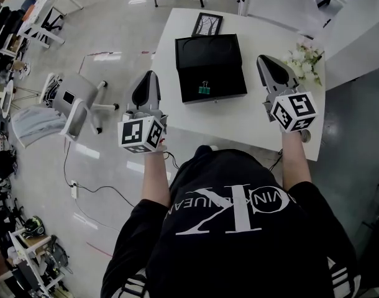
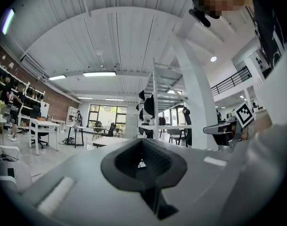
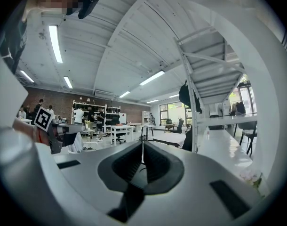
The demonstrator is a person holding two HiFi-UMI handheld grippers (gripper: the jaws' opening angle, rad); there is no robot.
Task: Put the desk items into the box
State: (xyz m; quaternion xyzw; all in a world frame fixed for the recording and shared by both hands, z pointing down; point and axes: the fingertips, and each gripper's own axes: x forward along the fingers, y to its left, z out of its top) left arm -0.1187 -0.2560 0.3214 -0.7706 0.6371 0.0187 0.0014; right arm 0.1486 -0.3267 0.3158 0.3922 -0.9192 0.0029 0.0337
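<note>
Black and lidded, the box is seen lying open near the middle of the white desk; a green binder clip appears to lie inside it, toward its near edge, so that at least one item may be judged as already put away; a dark picture frame is seen flat on the desk just behind the box, apart from it, and a bunch of pale flowers lies at the far right corner; whether the flowers are meant to be boxed cannot be told, but the frame is judged to be what is left; no other loose item can be made out on the desktop; the left hand-held gripper is held raised beside the left edge of the desk, over the floor, its jaws brought together with nothing between them; the right hand-held gripper is held above the right part of the desk, near the flowers, its jaws likewise closed and empty; neither is touching any item, so the task is judged partly done, with no grasp under way.
</note>
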